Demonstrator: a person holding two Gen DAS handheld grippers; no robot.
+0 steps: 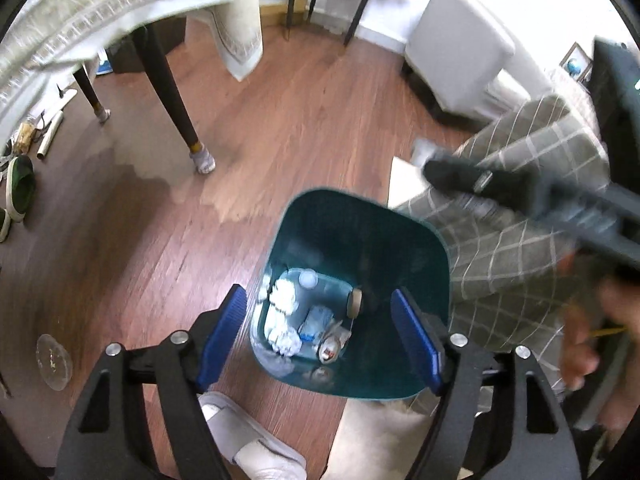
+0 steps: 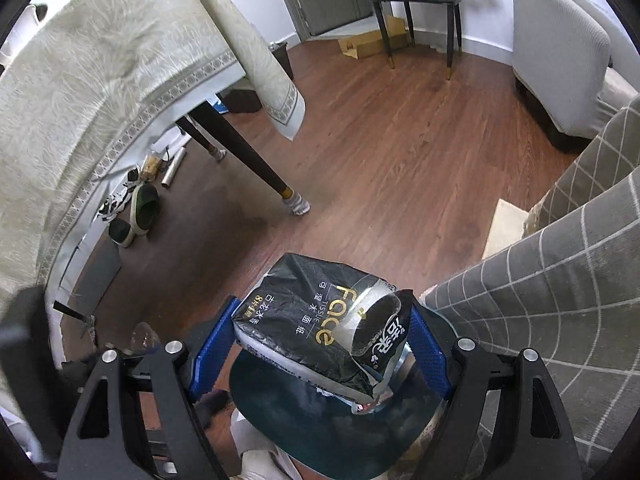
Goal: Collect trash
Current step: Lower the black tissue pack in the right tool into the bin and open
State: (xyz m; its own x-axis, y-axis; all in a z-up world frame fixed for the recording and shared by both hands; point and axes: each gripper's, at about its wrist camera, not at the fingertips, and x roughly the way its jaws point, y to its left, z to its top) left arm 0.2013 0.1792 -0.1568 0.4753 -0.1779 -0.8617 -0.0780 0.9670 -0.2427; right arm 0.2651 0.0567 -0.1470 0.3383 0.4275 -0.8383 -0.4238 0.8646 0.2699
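Observation:
A teal trash bin (image 1: 424, 248) stands on the wood floor and holds crumpled tissues (image 1: 285, 300), a plastic bottle and a can. My left gripper (image 1: 318, 336) is open and empty above the bin's mouth. My right gripper (image 2: 320, 344) is shut on a black tissue pack (image 2: 304, 320) with "face" printed on it and holds it above the bin's rim (image 2: 280, 412). In the left wrist view the right gripper (image 1: 444, 172) is a blurred dark shape at the right, beyond the bin.
A table with a cream cloth (image 2: 100, 80) and dark legs (image 2: 248, 156) stands at the left, shoes (image 2: 142, 208) and rolls under it. A grey checked cushion (image 2: 560, 280) is at the right, a white sofa (image 2: 560, 52) behind. A glass dish (image 1: 54, 360) lies on the floor.

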